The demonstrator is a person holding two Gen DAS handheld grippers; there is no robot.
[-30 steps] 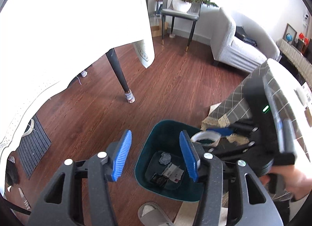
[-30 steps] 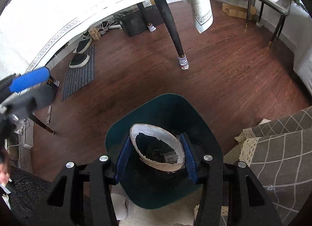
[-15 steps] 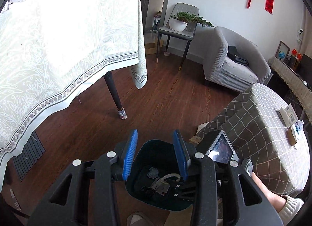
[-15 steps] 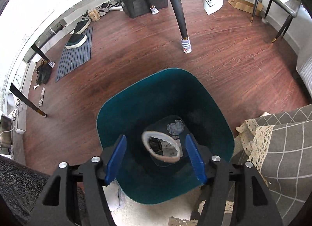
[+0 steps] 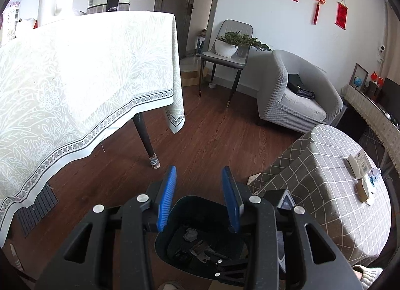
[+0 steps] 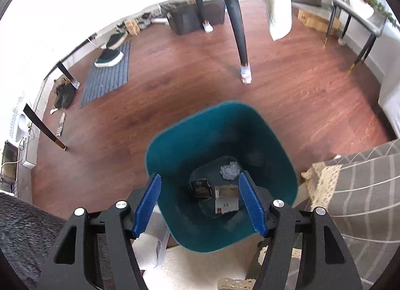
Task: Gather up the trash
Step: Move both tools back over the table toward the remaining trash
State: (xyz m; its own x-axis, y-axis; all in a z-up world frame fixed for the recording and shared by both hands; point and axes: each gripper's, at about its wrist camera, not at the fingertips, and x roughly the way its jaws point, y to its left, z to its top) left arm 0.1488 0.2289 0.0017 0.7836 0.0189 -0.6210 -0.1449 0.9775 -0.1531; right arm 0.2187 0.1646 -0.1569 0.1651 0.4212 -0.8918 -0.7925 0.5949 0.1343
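A teal trash bin point(image 6: 175, 145) stands on the wood floor, right under my right gripper point(image 6: 198, 195), which is open and empty. Inside lie a crumpled grey wad point(image 6: 230, 170), a dark packet point(image 6: 200, 188) and a white carton point(image 6: 226, 200). The bin also shows in the left wrist view point(image 5: 200, 205), low between the fingers of my left gripper point(image 5: 198, 197), which is open, empty and higher up. On the checked grey table point(image 5: 325, 185) at the right lie small boxes point(image 5: 358, 163) and a crumpled wad point(image 5: 375, 173).
A dining table with a white cloth point(image 5: 75, 85) and a black leg point(image 5: 146, 137) stands left. A grey armchair point(image 5: 295, 95) and a chair with a plant point(image 5: 230, 50) are behind. A striped mat with shoes point(image 6: 107, 72) lies far left. A slipper point(image 6: 150, 245) lies beside the bin.
The right gripper opened and the white paper cup it held dropped into the bin, out of sight now. The left gripper rose and tilted up toward the room.
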